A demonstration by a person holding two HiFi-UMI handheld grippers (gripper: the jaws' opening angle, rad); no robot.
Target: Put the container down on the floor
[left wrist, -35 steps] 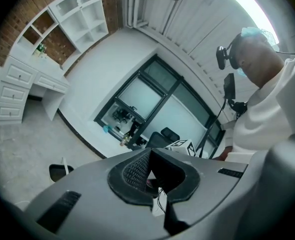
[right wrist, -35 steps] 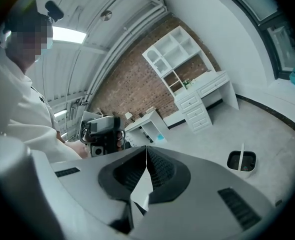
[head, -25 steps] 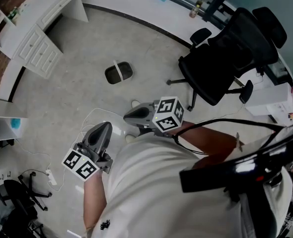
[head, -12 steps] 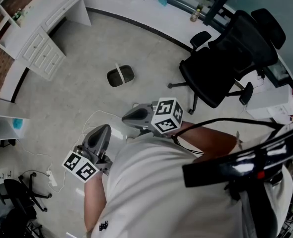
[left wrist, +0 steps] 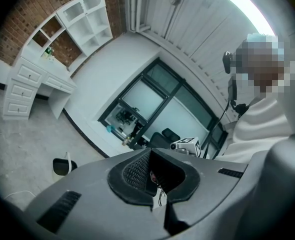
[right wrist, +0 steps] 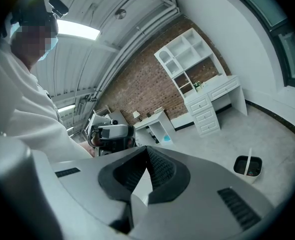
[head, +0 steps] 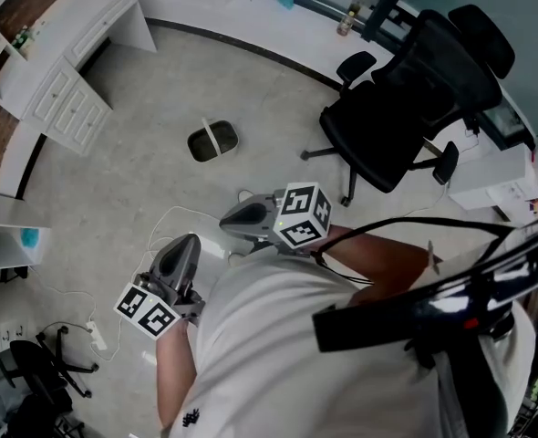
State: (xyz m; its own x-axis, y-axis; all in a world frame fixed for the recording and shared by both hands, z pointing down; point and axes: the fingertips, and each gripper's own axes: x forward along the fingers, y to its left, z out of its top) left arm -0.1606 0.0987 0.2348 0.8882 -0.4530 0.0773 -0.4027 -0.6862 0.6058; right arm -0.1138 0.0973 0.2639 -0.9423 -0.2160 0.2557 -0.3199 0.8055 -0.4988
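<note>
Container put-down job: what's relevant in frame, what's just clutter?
Job: container, standing on the floor; left gripper and right gripper, both shut and empty.
Clutter: office chair; white drawers; power strip.

We log grey left gripper [head: 188, 241] and right gripper [head: 225, 219] with black-and-white square-marker cubes, white-rimmed dark container [head: 212, 140], black chair [head: 415, 89], grey floor [head: 150, 181], white drawers [head: 64, 108], red-brown brick wall [right wrist: 137, 84]
</note>
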